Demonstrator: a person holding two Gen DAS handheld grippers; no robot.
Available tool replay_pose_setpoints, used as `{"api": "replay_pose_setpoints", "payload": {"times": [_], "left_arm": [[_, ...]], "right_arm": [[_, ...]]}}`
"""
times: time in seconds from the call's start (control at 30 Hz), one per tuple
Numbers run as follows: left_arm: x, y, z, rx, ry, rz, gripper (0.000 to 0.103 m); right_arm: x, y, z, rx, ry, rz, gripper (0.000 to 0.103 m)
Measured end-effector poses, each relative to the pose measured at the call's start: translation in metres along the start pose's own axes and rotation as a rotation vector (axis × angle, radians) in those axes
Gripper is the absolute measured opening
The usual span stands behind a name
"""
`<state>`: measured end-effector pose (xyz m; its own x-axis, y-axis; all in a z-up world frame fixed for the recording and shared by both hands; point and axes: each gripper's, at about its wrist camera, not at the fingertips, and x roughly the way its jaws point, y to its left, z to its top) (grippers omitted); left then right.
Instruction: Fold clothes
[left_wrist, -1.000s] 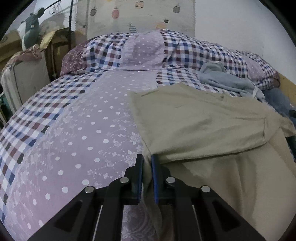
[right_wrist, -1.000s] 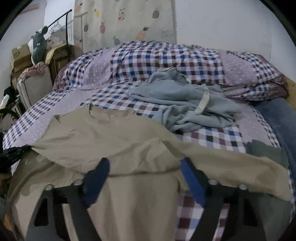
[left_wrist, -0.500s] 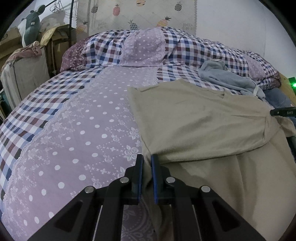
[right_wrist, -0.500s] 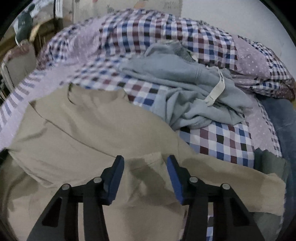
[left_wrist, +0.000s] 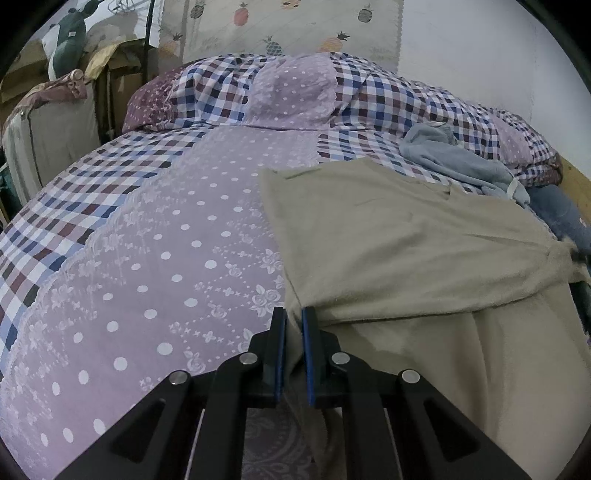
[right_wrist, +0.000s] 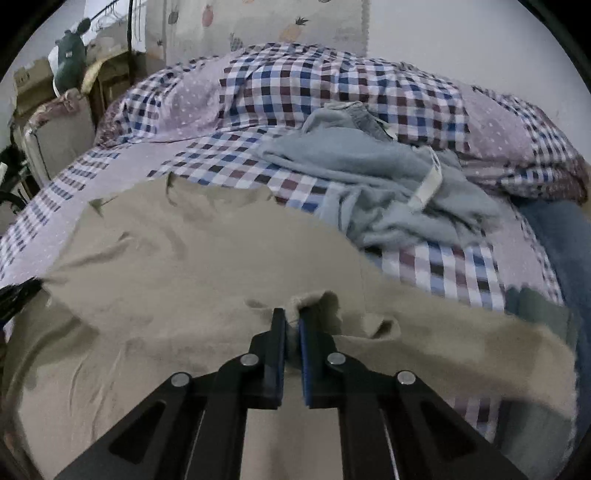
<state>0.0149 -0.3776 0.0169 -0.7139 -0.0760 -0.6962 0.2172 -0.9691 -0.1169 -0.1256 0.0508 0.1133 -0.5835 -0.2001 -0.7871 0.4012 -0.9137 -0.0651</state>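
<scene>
Left hand-held gripper (left_wrist: 293, 321) pinches the tan shirt (left_wrist: 406, 251) edge; right hand-held gripper (right_wrist: 292, 323) pinches a fold, likely to lift and fold it

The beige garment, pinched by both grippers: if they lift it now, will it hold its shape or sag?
Likely sag: the beige garment lies limp with soft creases and a folded-over layer. Its fleecy surface suggests the left gripper and right gripper, each closed on an edge, won't easily slip. The span between them would probably droop onto the bed.
</scene>
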Motion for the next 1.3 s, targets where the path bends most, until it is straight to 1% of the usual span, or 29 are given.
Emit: {"api": "replay_pose_setpoints", "payload": {"times": [0.1, 0.27, 0.3, 0.33, 0.37, 0.43, 0.5, 0.57, 0.63, 0.87, 0.9, 0.93, 1.0, 1.17, 1.23, 1.3], "left_arm": [[0.000, 0.002, 0.000, -0.013, -0.001, -0.005, 0.009], [0.000, 0.002, -0.001, -0.015, 0.001, -0.004, 0.009], [0.000, 0.002, -0.001, -0.017, 0.001, -0.005, 0.009], [0.000, 0.003, -0.001, -0.018, 0.002, -0.005, 0.009], [0.000, 0.003, -0.001, -0.019, 0.003, -0.006, 0.009], [0.001, 0.004, -0.001, -0.020, 0.006, -0.005, 0.009], [0.001, 0.004, -0.001, -0.021, 0.007, -0.005, 0.009], [0.001, 0.004, -0.002, -0.021, 0.009, -0.005, 0.009], [0.002, 0.004, -0.002, -0.020, 0.009, -0.005, 0.009], [0.003, 0.005, -0.001, -0.022, 0.012, -0.007, 0.009], [0.003, 0.006, -0.001, -0.023, 0.012, -0.007, 0.009], [0.003, 0.006, -0.001, -0.024, 0.012, -0.008, 0.009], [0.003, 0.007, -0.001, -0.028, 0.012, -0.010, 0.009], [0.001, 0.008, -0.002, -0.038, 0.006, -0.006, 0.009], [0.001, 0.009, -0.002, -0.053, 0.003, -0.003, 0.009], [-0.001, 0.012, -0.003, -0.075, -0.004, 0.000, 0.009]], "right_arm": [[-0.007, -0.004, -0.027, 0.025, 0.026, 0.018, 0.006], [-0.017, -0.011, -0.069, 0.066, 0.070, 0.048, 0.011], [-0.019, -0.013, -0.072, 0.072, 0.075, 0.051, 0.014], [-0.022, -0.015, -0.073, 0.077, 0.073, 0.051, 0.019], [-0.025, -0.017, -0.074, 0.081, 0.066, 0.047, 0.022], [-0.032, -0.022, -0.070, 0.088, 0.039, 0.032, 0.038], [-0.038, -0.032, -0.063, 0.118, 0.008, 0.029, 0.044], [-0.041, -0.044, -0.054, 0.171, -0.015, 0.045, 0.045], [-0.033, -0.054, -0.048, 0.210, -0.009, 0.056, 0.047], [0.011, -0.060, -0.033, 0.141, 0.090, 0.016, 0.047], [0.015, -0.059, -0.033, 0.131, 0.097, 0.023, 0.045], [0.017, -0.057, -0.033, 0.119, 0.102, 0.031, 0.028], [0.014, -0.049, -0.029, 0.066, 0.086, 0.019, 0.004], [-0.016, -0.037, -0.008, -0.015, -0.020, -0.008, 0.003], [-0.025, -0.034, 0.007, -0.040, -0.043, -0.020, 0.003], [-0.029, -0.029, 0.019, -0.056, -0.048, -0.040, 0.003]]}}
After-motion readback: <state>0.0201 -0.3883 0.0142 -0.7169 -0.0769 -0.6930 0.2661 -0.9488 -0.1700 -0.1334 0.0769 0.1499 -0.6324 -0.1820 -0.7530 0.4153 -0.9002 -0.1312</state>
